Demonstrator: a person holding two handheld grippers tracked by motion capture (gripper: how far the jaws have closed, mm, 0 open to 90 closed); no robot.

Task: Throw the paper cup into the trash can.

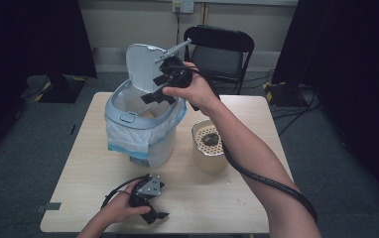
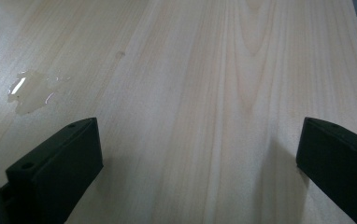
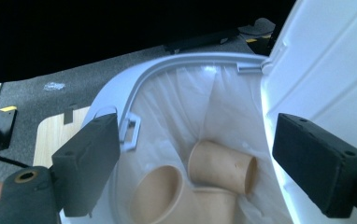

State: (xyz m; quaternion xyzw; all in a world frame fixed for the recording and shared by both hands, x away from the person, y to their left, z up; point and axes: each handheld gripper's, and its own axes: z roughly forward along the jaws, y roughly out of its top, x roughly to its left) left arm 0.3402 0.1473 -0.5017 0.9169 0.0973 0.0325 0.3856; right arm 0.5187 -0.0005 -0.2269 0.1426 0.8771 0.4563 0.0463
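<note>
Right hand-held gripper (image 1: 161, 88) is hovering over the open trash bin (image 1: 128, 118), jaws spread apart with nothing between them. Paper cups (image 3: 221, 165) are lying inside the bin's white liner, so I'm guessing a drop-off is wrapping up. Next move probably means reaching for the strainer cup (image 1: 210, 147) just right of the bin; something dark is sitting in it, hard to tell what. Left hand-held gripper (image 1: 154, 212) is resting wide open on the pale wood worktop (image 2: 204, 93) near a small wet spill (image 2: 29, 91). Grey carpet, folding chair (image 1: 220, 52) behind.
</note>
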